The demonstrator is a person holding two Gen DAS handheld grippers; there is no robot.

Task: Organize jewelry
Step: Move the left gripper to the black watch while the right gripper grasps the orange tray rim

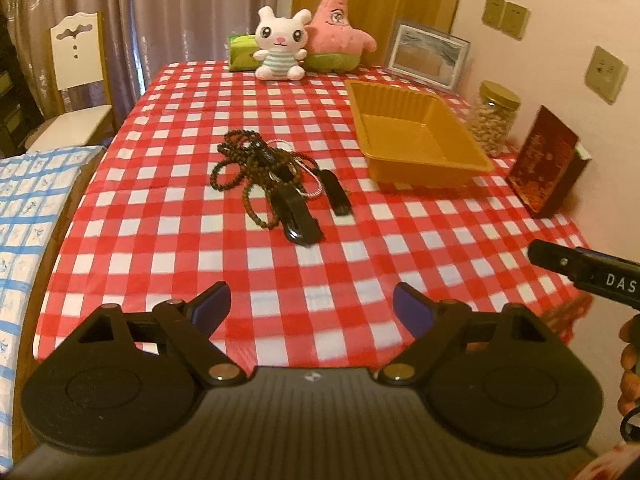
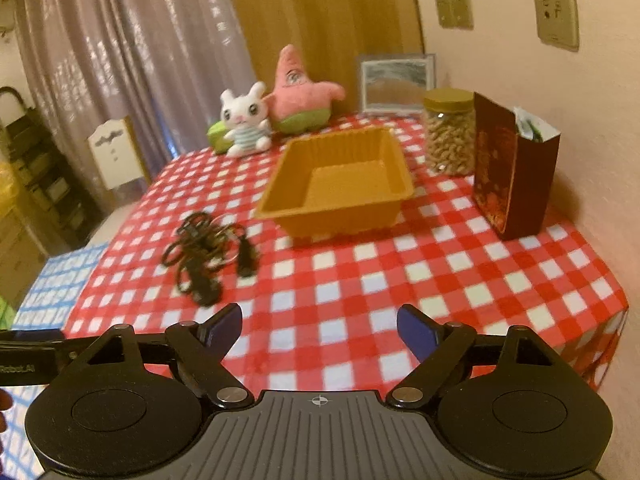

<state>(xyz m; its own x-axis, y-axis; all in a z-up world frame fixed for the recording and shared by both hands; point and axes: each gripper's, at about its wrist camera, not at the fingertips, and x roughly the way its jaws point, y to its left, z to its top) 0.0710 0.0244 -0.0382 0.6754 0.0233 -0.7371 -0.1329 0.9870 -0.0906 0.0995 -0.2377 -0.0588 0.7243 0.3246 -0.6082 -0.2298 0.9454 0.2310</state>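
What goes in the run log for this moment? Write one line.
left gripper: open, idle | right gripper: open, idle | jewelry: on cloth | tray: empty

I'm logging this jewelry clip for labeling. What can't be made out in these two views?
- Jewelry pile: tangled in the left wrist view, motion-blurred in the right; the number of pieces is unclear.
- Red bag: contents mostly hidden by its walls in both views.
- Right gripper in the left wrist view: cut off by the right edge.
- Picture frame: too small and blurred to read.
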